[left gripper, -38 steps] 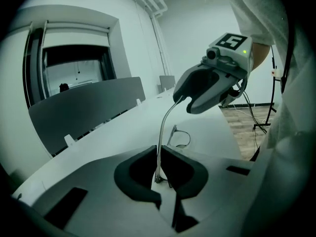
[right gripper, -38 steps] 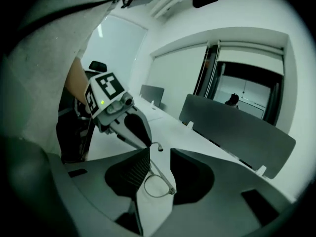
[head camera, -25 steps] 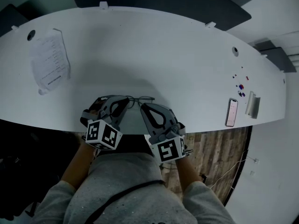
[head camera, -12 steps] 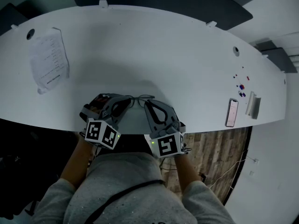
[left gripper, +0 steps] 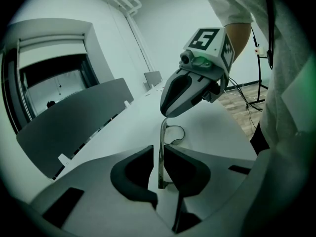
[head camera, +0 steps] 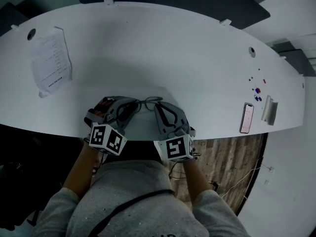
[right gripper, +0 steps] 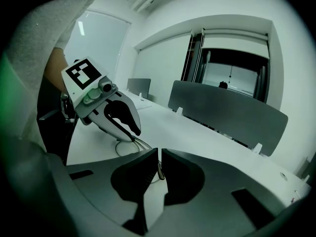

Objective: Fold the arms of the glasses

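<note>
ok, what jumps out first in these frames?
The glasses at the white table's near edge: the right gripper is clamped on one end, while the left gripper's fingers are opening round the other. A paper sheet lies far left and a phone far right.

1. the glasses are thin and dark, wire-framed, with rounded lens rims.
2. they sit at the near edge of the white surface.
3. one arm stands straight between the pads of the opening left claw, and the right claw pinches another thin part.
</note>
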